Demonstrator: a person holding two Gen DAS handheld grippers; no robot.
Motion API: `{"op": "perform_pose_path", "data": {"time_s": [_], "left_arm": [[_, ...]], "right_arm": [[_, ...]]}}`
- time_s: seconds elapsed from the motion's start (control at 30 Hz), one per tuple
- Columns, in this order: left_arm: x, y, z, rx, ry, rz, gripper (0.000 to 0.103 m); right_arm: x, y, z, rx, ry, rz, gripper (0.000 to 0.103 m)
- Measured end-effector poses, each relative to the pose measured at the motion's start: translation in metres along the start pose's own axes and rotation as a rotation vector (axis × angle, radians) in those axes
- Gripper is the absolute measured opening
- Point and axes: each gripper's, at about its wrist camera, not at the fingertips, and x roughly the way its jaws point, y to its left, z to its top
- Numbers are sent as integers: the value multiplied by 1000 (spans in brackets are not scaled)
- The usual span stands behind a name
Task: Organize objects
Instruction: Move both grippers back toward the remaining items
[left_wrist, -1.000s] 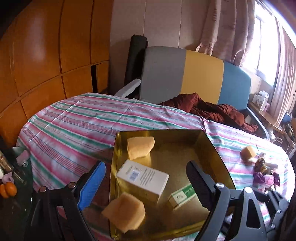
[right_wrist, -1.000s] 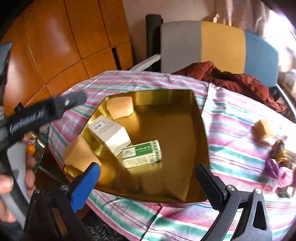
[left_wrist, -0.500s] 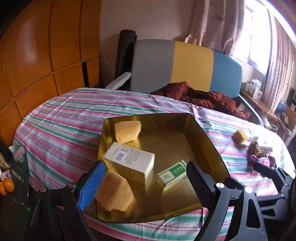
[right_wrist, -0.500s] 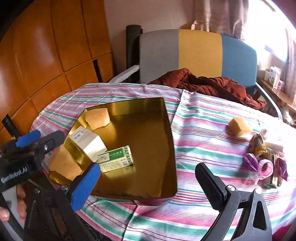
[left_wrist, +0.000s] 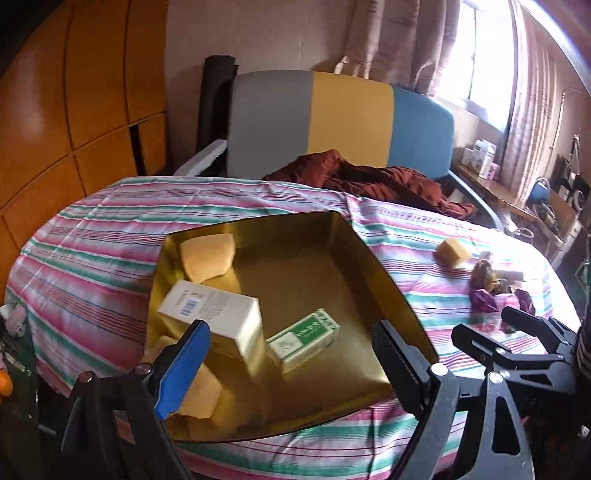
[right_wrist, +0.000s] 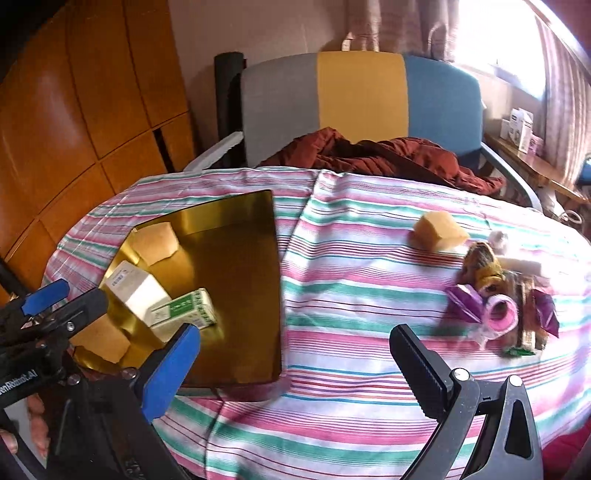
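A gold tray (left_wrist: 384, 277) (right_wrist: 240, 266) lies on the striped tablecloth. It holds a white box (left_wrist: 210, 314) (right_wrist: 135, 291), a green and white box (left_wrist: 304, 338) (right_wrist: 184, 310) and two yellow sponges (left_wrist: 207, 254) (left_wrist: 199, 391). A third sponge (right_wrist: 437, 230) (left_wrist: 452, 251) sits on the cloth to the right, beside a pile of small items (right_wrist: 502, 302) with a pink roll. My left gripper (left_wrist: 291, 365) is open over the tray's near edge, holding nothing. My right gripper (right_wrist: 295, 362) is open above the cloth right of the tray, also holding nothing.
A grey, yellow and blue chair (right_wrist: 362, 99) with a rust-red cloth (right_wrist: 376, 155) stands behind the table. Wooden panels (left_wrist: 55, 110) fill the left side. A shelf with boxes (right_wrist: 521, 129) is under the window at right. A hand (right_wrist: 37, 424) holds the left gripper.
Both grippers have drawn back and swung right. The tray has shifted left in both views, and the sponge and pile on the cloth now sit nearer the right gripper.
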Motion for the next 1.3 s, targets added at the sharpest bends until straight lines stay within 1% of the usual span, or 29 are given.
{"op": "perform_pose_path", "data": {"time_s": [0.13, 0.27, 0.37, 0.43, 0.6, 0.63, 0.67, 0.77, 0.83, 0.93, 1.0, 1.07, 1.1, 1.23, 1.27, 1.3], "left_arm": [[2, -14, 5, 32, 3, -45, 91], [5, -33, 10, 58, 19, -112, 91], [7, -49, 13, 89, 23, -157, 91], [9, -61, 15, 117, 27, -172, 91], [13, -92, 24, 160, 32, -221, 90], [14, -97, 25, 167, 33, -234, 90], [15, -105, 27, 177, 36, -246, 90], [23, -129, 30, 233, 50, -254, 90], [32, -145, 32, 272, 65, -265, 90], [50, -170, 38, 322, 87, -253, 90], [66, -186, 41, 347, 105, -248, 90], [84, -199, 46, 362, 137, -242, 89], [94, -206, 47, 366, 154, -249, 89], [127, -224, 49, 374, 209, -236, 88], [136, -228, 49, 369, 229, -231, 86], [142, -230, 48, 363, 241, -236, 84]], "right_arm": [[-3, -30, 1, 48, 8, -35, 103], [-8, -71, 7, 123, 18, -66, 103], [-19, -107, 11, 186, 15, -96, 103], [-26, -135, 15, 231, 9, -122, 103], [-38, -210, 29, 342, 3, -202, 103], [-39, -224, 30, 361, 2, -231, 103], [-40, -240, 31, 384, -7, -257, 103], [-39, -274, 27, 447, -35, -286, 103], [-36, -293, 18, 509, -46, -291, 103], [-30, -313, 8, 621, -26, -229, 103], [-29, -315, 9, 637, -41, -200, 103], [-30, -312, 11, 626, -55, -173, 103], [-31, -311, 11, 625, -62, -140, 103], [-31, -303, 13, 621, -90, -14, 103], [-30, -301, 14, 615, -91, 20, 103], [-28, -298, 15, 612, -88, 80, 103]]}}
